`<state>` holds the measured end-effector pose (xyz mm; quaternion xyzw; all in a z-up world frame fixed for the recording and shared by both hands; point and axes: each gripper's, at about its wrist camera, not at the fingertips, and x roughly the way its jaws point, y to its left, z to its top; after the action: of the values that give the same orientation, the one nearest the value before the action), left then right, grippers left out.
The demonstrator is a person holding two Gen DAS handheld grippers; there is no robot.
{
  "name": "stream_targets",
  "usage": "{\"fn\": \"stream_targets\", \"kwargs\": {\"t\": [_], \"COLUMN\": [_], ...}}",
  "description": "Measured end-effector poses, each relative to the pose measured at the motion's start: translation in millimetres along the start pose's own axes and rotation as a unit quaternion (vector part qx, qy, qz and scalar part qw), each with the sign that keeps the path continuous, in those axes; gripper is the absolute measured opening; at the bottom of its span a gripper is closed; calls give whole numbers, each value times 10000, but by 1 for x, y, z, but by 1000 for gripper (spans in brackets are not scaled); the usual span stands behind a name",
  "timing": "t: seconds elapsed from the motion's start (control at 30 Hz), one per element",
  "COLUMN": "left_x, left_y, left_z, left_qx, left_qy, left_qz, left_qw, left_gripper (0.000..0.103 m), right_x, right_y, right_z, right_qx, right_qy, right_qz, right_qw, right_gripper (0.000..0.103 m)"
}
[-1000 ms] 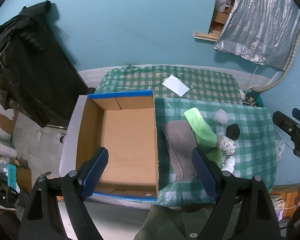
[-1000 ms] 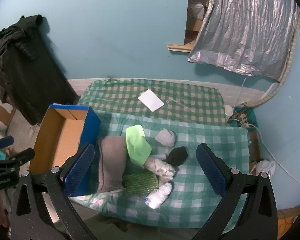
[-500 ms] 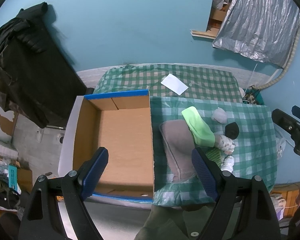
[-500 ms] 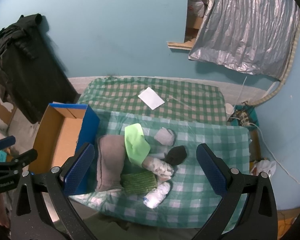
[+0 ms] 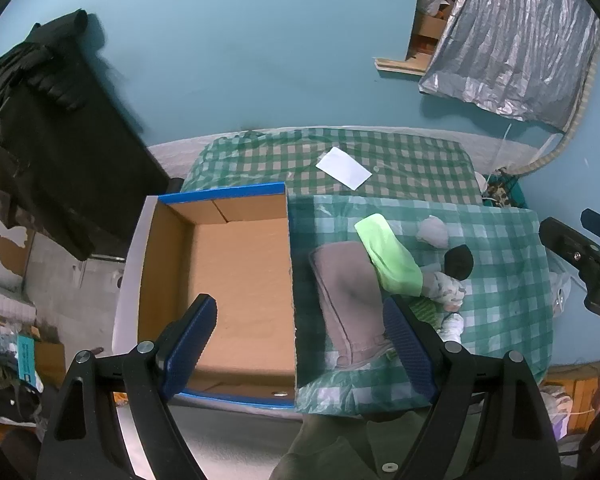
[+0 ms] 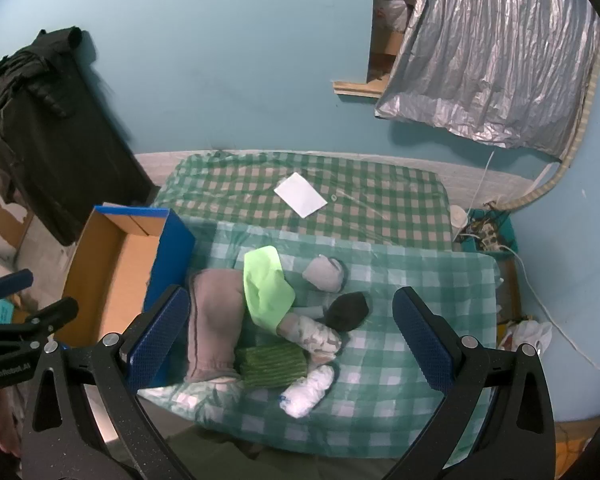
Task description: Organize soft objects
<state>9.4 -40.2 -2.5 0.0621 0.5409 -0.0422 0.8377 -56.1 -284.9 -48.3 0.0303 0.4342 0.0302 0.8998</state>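
Cardboard box sits empty at the checked tablecloth's left edge, soft stuff piled beside it.
I've got the left gripper and right gripper both spread wide, holding nothing, above the brown cushion, lime cloth and socks.

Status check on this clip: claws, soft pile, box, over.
Left claw and right claw open, empty. Soft pile untouched on checked cloth. Cardboard box empty beside it. Nothing in the way.
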Motion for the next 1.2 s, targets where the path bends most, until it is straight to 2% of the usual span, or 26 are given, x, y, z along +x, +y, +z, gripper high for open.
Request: {"fn": "stream_targets", "kwargs": {"t": [0.73, 1.03, 1.2], "left_x": [3, 3, 4], "left_y": [-12, -17, -18], "left_z": [4, 6, 7], "left_qx": [7, 84, 117], "left_qy": [54, 97, 121], "left_qz": [-40, -66, -73], "left_qw": [10000, 9999, 9998], "left_gripper": [86, 86, 86], "right_x": [0, 3, 5], "right_y": [-5, -5, -6], "right_z": [4, -10, -1], "right_qx": [11, 55, 73], "right_qy": [39, 74, 118], "right_qz": [35, 3, 15], "right_qw": [10000, 10000, 9999], "right_gripper": [102, 102, 102]}}
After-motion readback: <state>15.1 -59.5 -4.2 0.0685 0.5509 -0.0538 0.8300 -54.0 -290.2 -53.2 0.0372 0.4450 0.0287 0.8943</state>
